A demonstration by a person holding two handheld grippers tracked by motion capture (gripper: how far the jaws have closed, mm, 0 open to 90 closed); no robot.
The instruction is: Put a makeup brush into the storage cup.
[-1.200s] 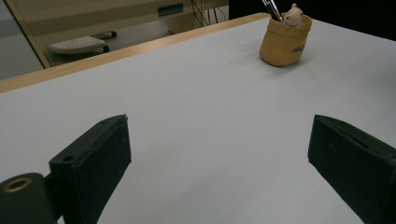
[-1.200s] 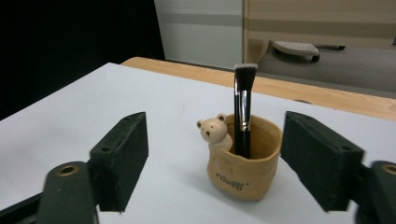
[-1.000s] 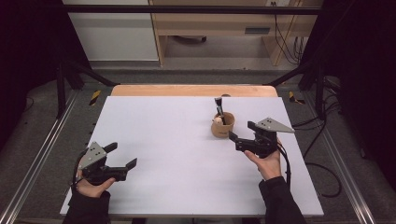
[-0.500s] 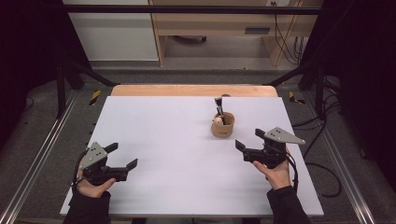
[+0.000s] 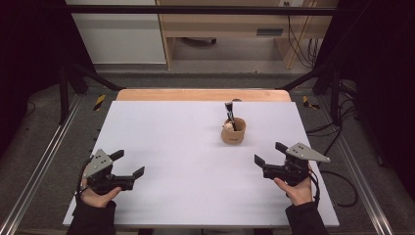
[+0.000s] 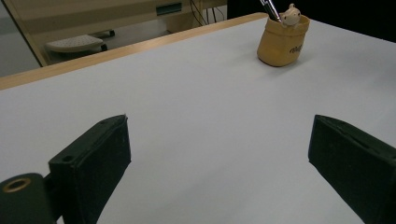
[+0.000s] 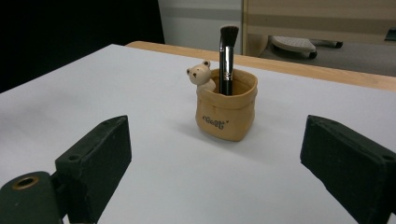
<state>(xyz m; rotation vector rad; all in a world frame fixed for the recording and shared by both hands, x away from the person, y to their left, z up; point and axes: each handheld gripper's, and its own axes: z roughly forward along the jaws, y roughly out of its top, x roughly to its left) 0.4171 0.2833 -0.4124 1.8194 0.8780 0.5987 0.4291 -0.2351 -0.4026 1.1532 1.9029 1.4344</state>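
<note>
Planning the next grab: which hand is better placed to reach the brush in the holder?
Right. The right tool sits nearer the tan holder, open, with the makeup brush straight ahead; the left tool is farther across the table.

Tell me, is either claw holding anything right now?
No. The left claw and right claw are open and empty; the brush stands in its holder.

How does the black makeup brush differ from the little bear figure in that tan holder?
The black makeup brush with a silver ferrule stands tall, bristles upward, rising well above the rim of the tan bag-shaped holder; the small cream bear figure is short and only peeks over that rim. The brush is dark and slender, the bear pale and rounded. The brush stands mid-holder, the bear at its edge. Neither is gripped.
</note>
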